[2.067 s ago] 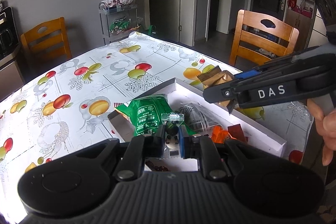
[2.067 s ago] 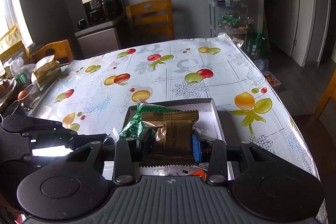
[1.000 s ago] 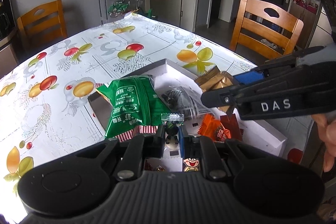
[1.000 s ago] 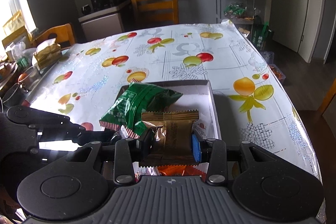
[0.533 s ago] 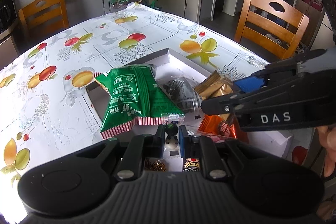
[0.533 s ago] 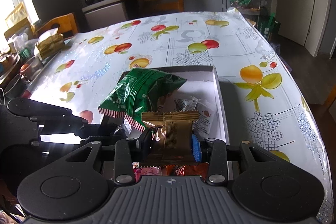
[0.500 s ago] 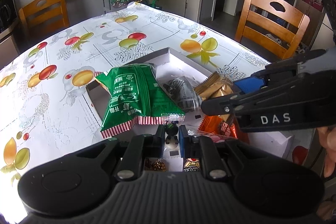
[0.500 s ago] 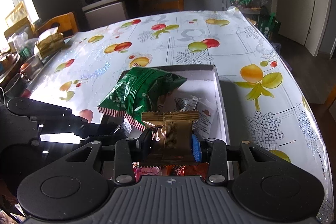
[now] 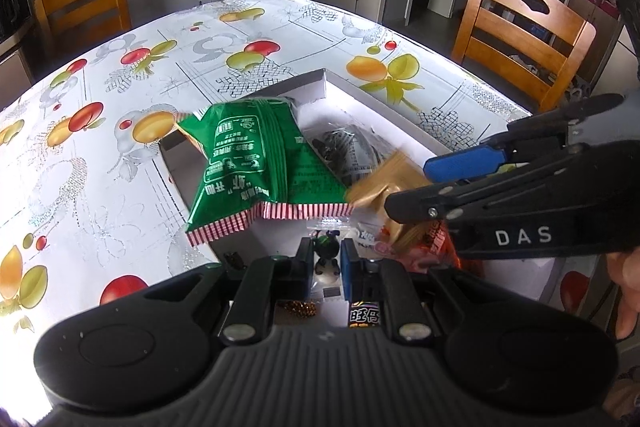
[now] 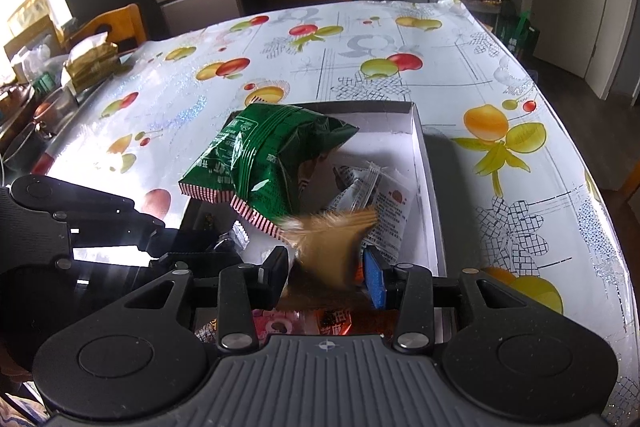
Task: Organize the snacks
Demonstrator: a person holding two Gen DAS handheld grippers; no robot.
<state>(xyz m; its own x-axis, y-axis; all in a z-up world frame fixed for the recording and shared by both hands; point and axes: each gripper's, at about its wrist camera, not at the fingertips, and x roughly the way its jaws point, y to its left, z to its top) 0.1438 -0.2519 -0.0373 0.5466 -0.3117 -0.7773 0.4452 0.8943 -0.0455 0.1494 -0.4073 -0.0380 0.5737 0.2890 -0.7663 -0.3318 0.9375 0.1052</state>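
Between the left fingers: the left gripper [image 9: 326, 261] pinches a small clear packet [image 9: 327, 259] with a black and white figure printed on it, its fingers pressed almost together over the near end of the white box [image 9: 384, 103].
Right fingers: the right gripper [image 10: 326, 277] stands spread, its fingers clear of a brown wrapped snack [image 10: 332, 243], which shows only as a blur between them above the box's near end.
Green bag: a green snack bag [image 10: 264, 159] leans over the box's left wall, its red-striped edge pointing toward the camera.
Box floor: clear sachets [image 10: 372, 195] lie beside the green bag; orange and pink sweets [image 10: 304, 321] lie at the near end.
Surface: the box sits on a fruit-print cloth [image 9: 120, 99], near its right edge.
Beyond the box: wooden chairs [image 9: 520, 31] stand around the surface.
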